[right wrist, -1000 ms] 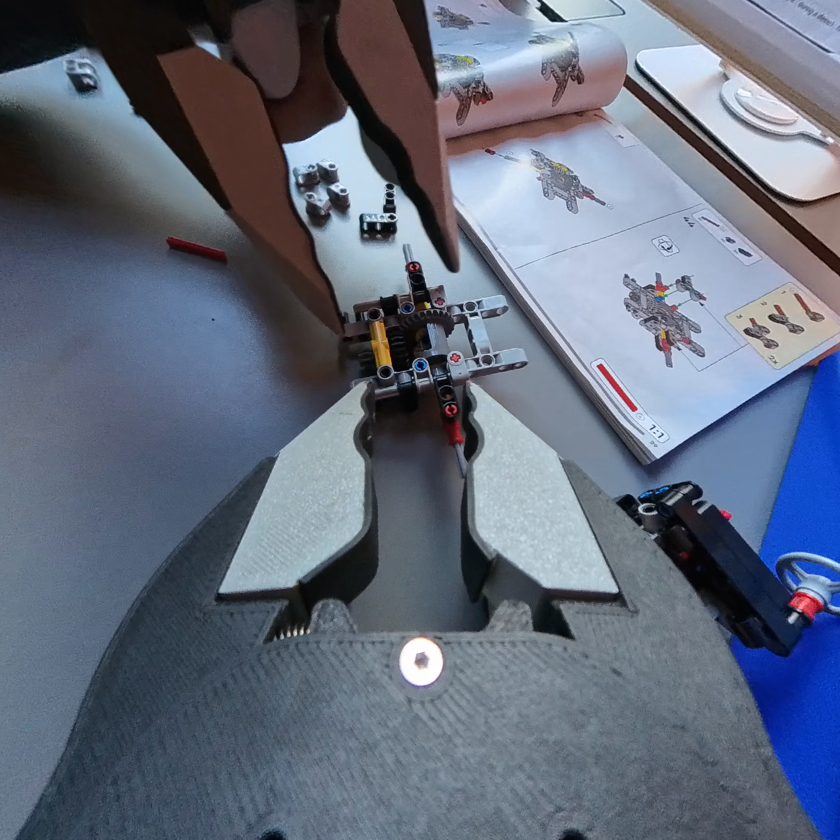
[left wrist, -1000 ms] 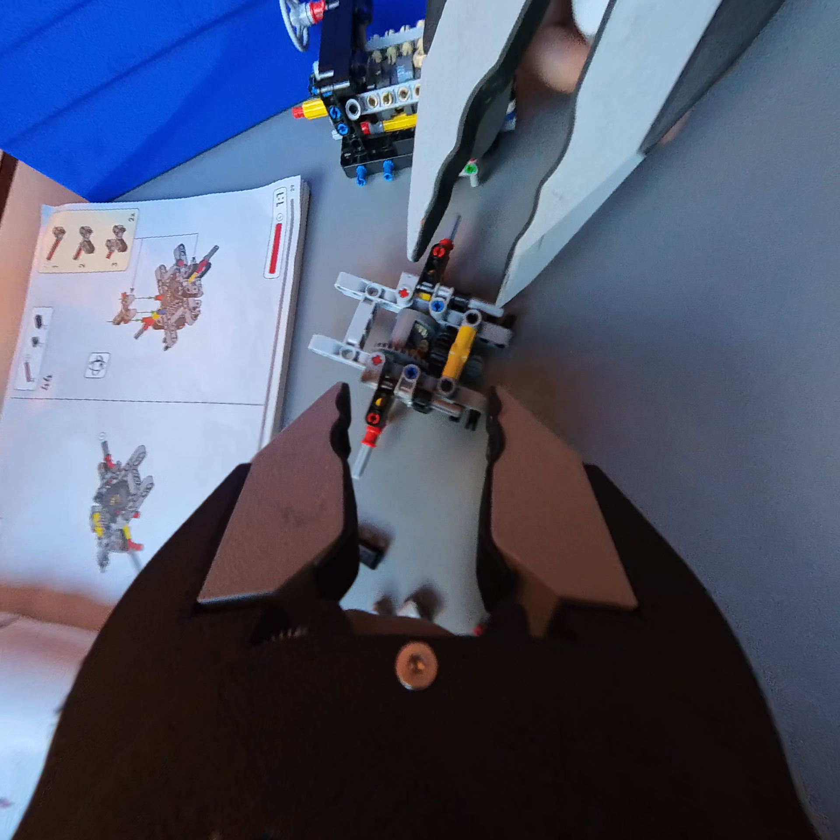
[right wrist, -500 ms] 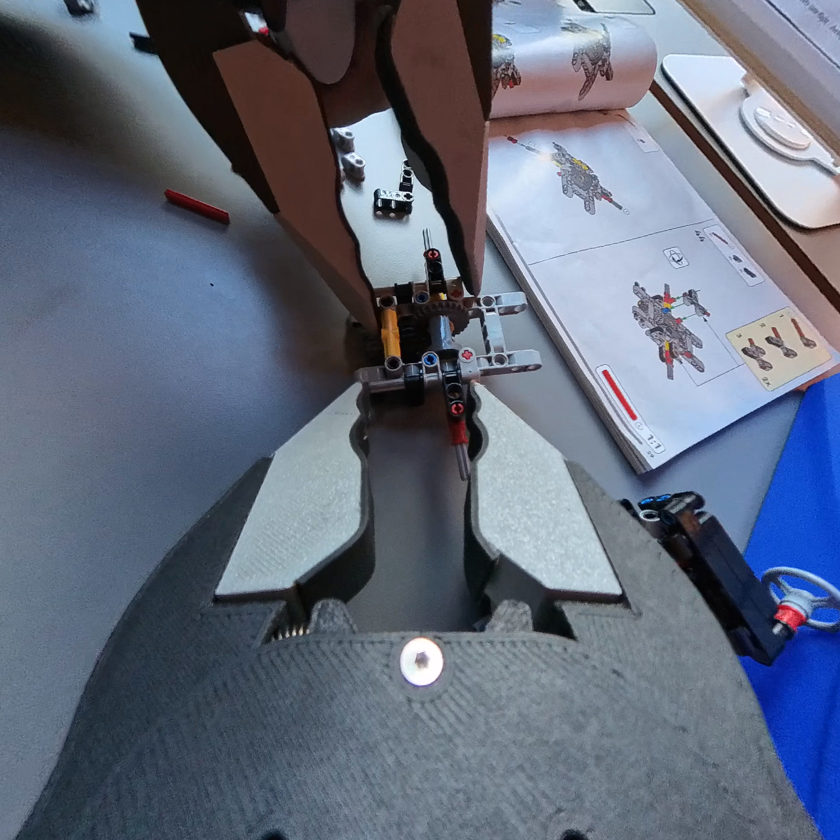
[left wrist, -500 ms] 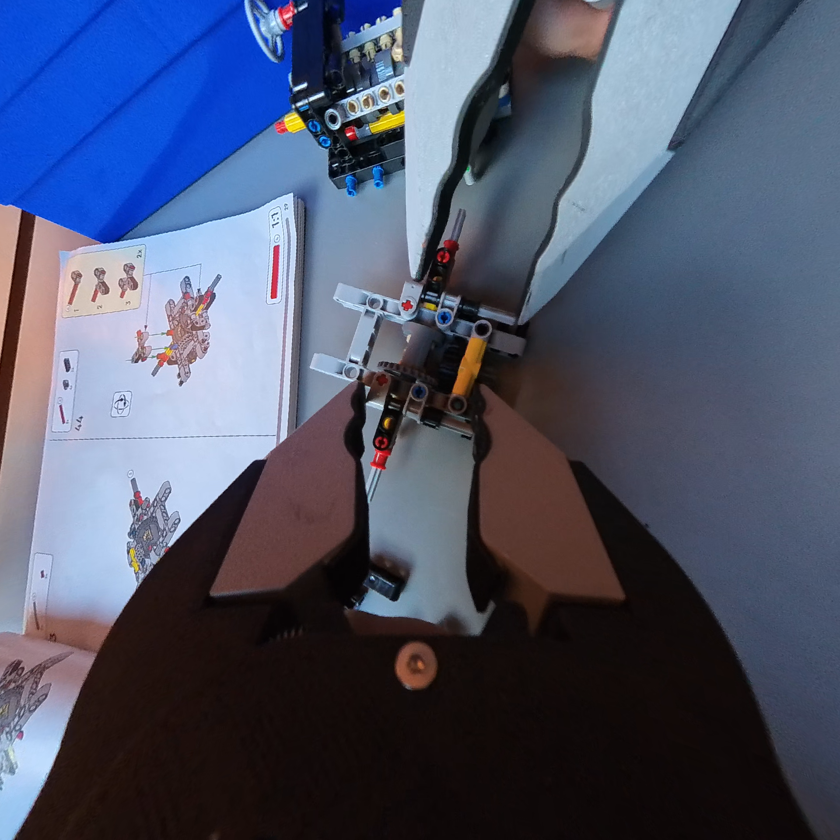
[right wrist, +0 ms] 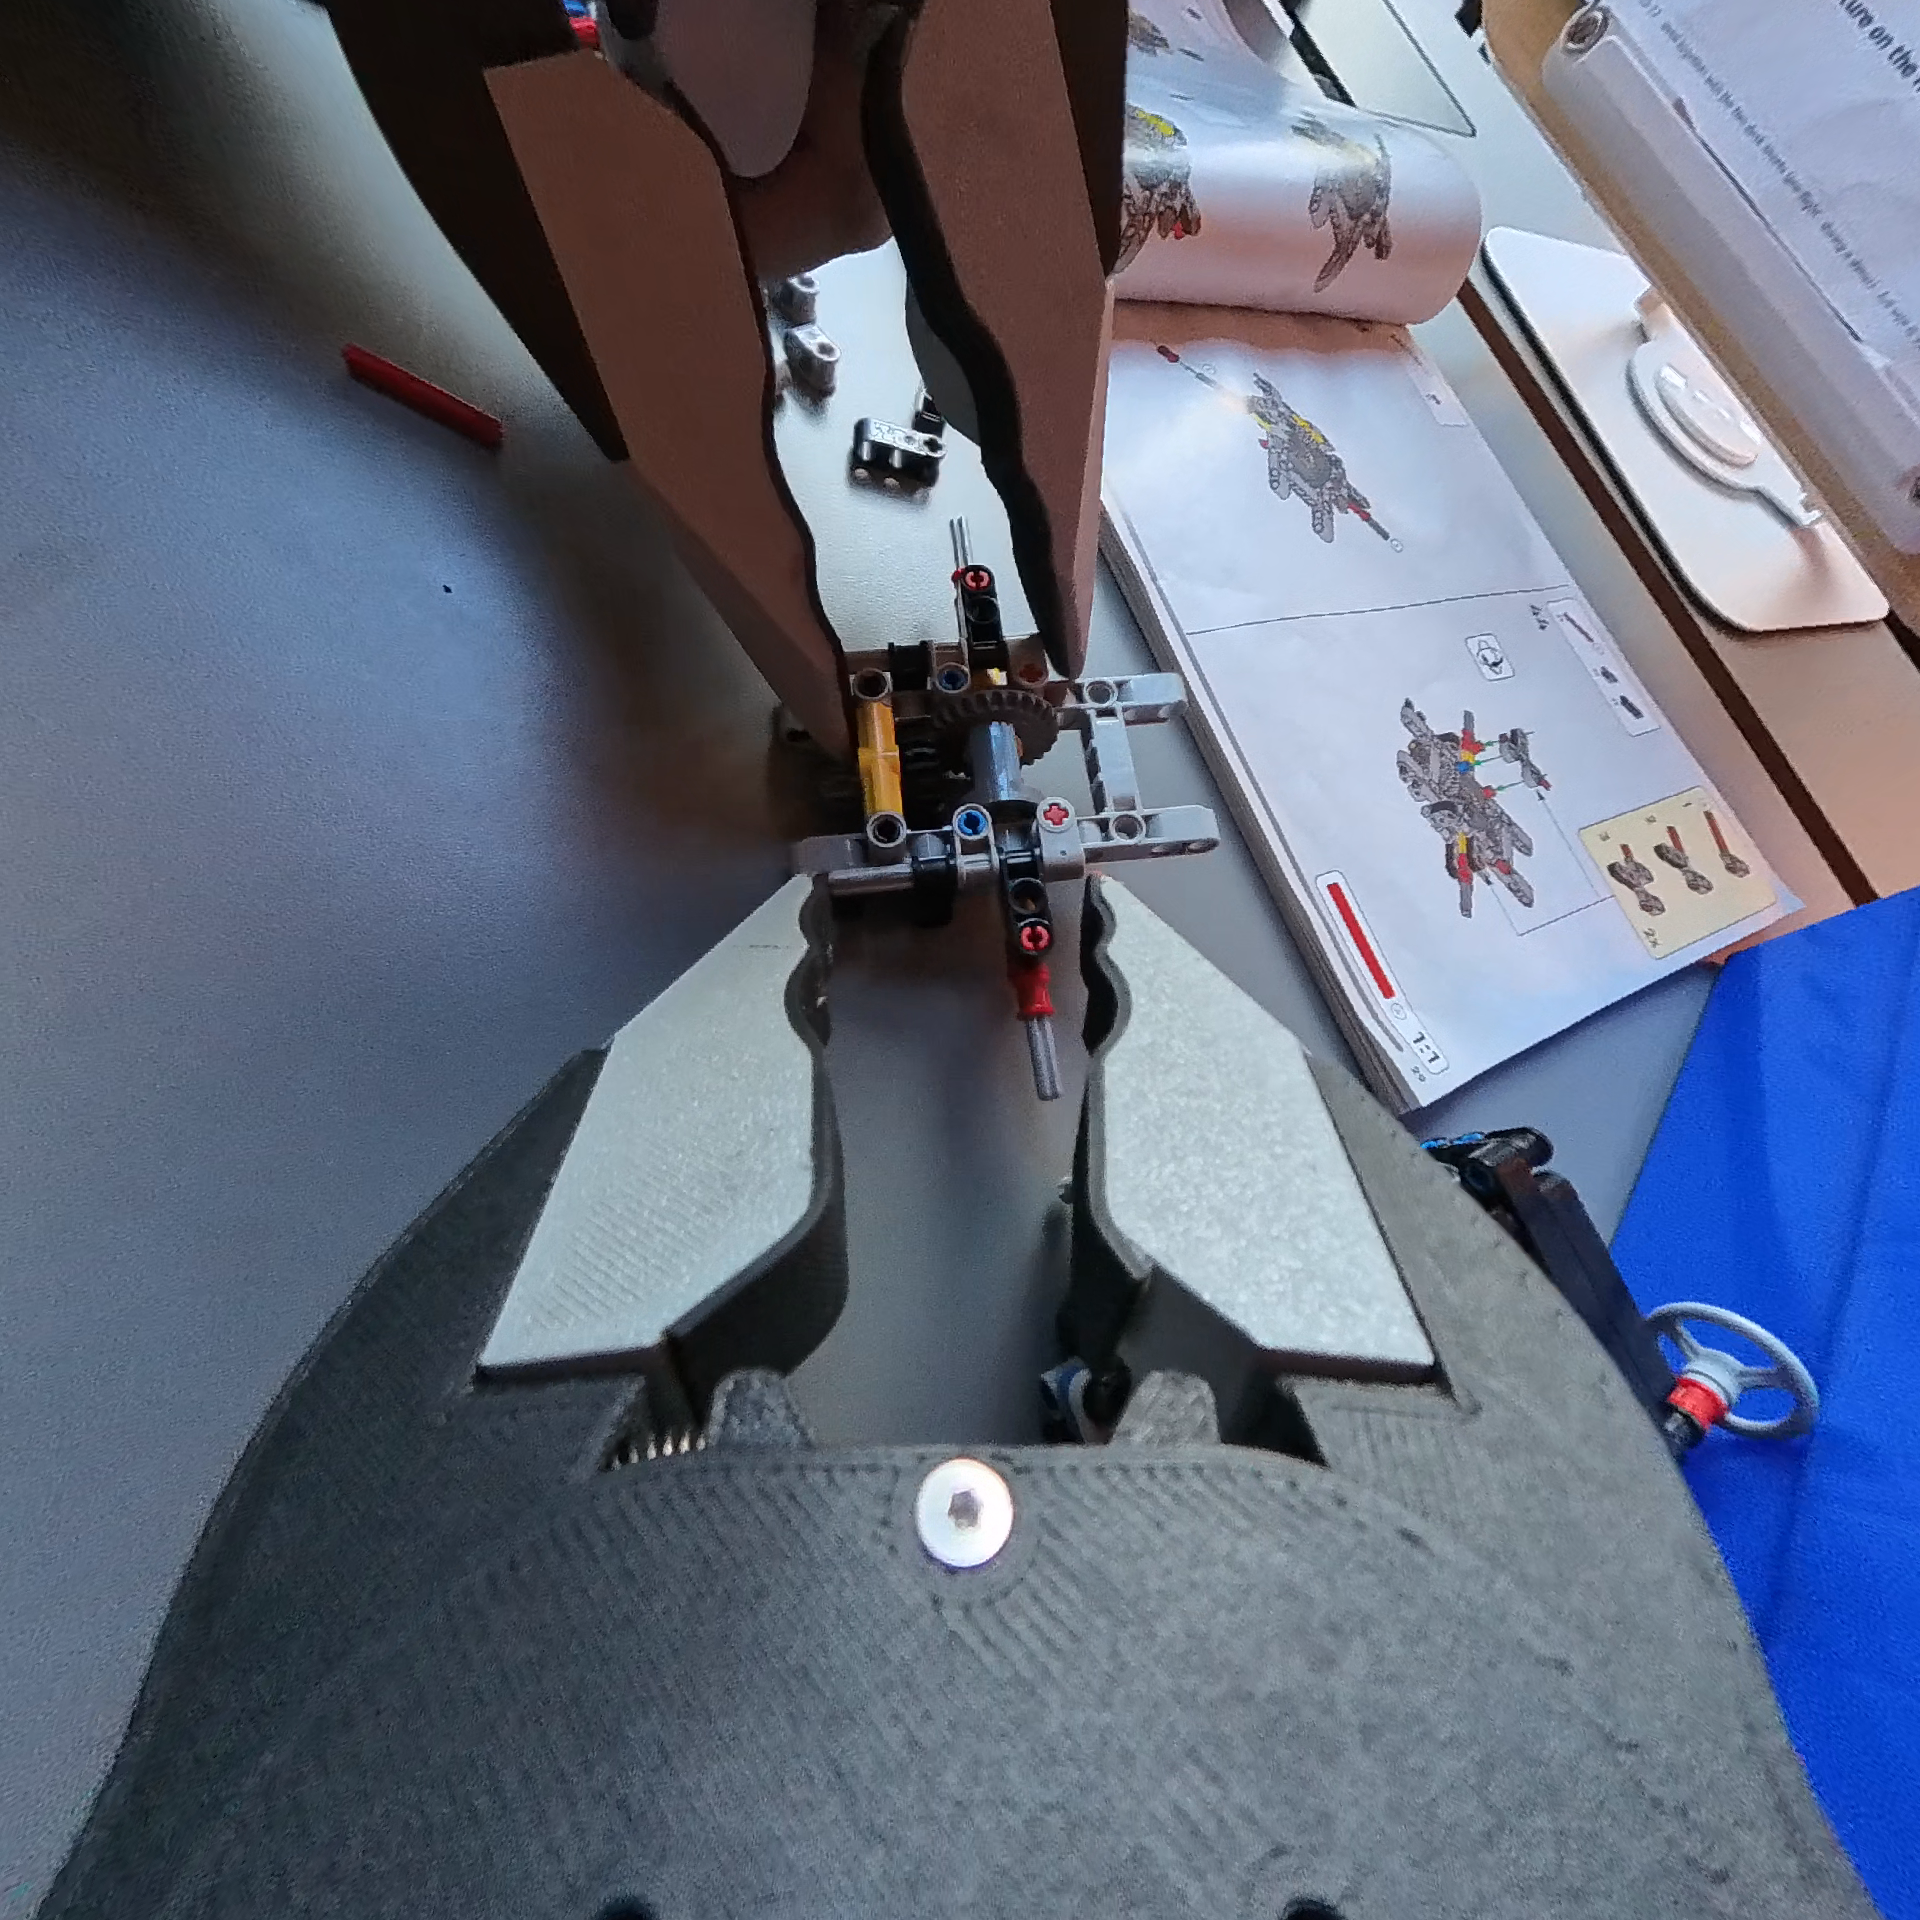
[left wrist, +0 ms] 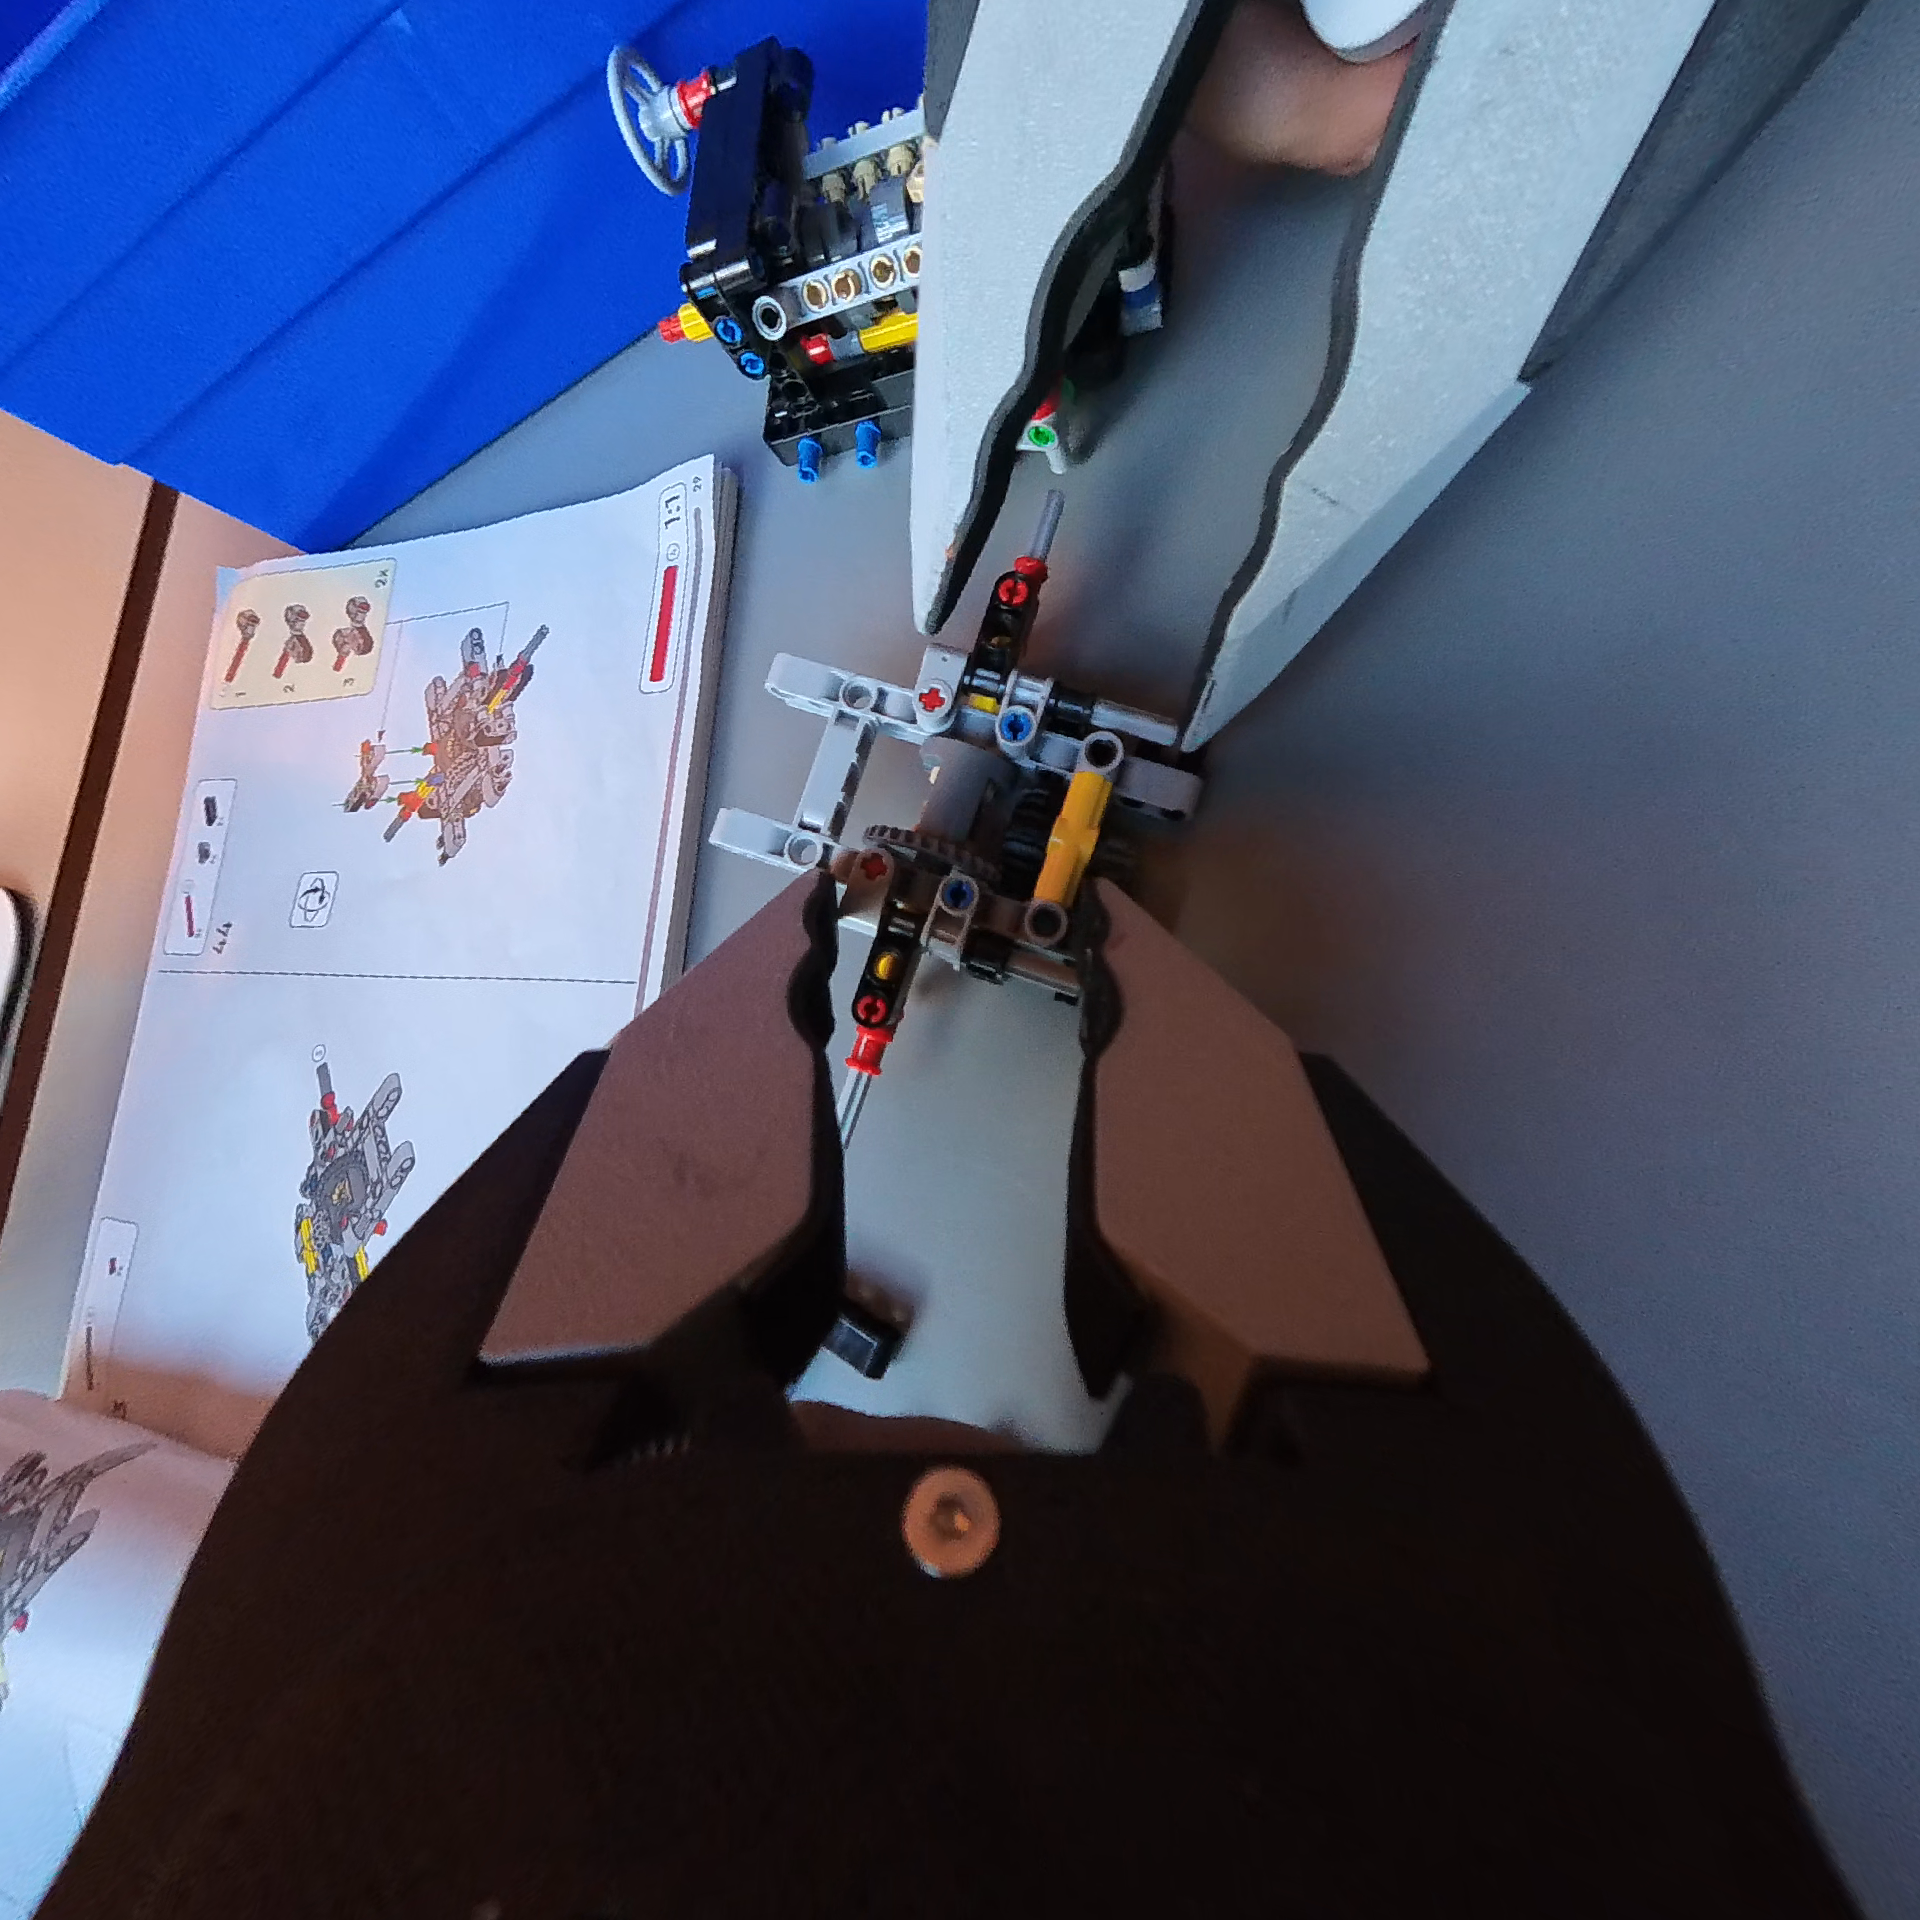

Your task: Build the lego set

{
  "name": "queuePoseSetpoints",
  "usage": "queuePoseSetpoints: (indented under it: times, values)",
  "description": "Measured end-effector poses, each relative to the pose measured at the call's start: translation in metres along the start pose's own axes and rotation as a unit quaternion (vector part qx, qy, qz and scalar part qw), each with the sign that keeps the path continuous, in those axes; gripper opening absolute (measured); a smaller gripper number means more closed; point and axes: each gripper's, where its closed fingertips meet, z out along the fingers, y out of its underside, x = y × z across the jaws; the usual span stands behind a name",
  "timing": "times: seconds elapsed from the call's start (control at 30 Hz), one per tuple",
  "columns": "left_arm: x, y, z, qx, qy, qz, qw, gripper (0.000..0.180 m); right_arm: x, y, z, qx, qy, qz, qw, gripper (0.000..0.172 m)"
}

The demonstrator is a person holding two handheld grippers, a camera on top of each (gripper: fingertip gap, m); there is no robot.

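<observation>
- The small grey, black and yellow plastic brick assembly with a gear lies on the grey tabletop at frame centre in both views
- The left gripper, brown fingers, is clamped on its near end
- The right gripper, grey fingers part-spread, brackets the opposite end; contact there cannot be told
- An open instruction booklet lies at left in the left wrist view, and a black built module with a grey wheel stands at upper centre, so building looks only partway along

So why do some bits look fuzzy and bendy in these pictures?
Left wrist view: the brick model is sharp, the booklet softer, its near corner blurred; a dark shadow lies right of the model. Right wrist view: the wide lens curves the table and desk edge; the red rod is slightly smeared; the booklet's curled page looks glossy.
</observation>
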Motion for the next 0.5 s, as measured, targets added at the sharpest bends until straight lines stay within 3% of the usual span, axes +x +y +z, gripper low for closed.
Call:
queuePoseSetpoints:
  times: [0.33,0.5]
  values:
    - [0.0002,0.0004,-0.0005,-0.011,-0.017,0.012,1.0,0.044,-0.0007,-0.0034,0.0014,0.011,0.017,-0.073,0.997,0.046]
    - [0.0007,0.0,-0.0002,-0.018,-0.013,0.012,1.0,0.044,-0.0008,-0.0031,-0.0011,-0.017,0.015,-0.1,0.995,0.046]
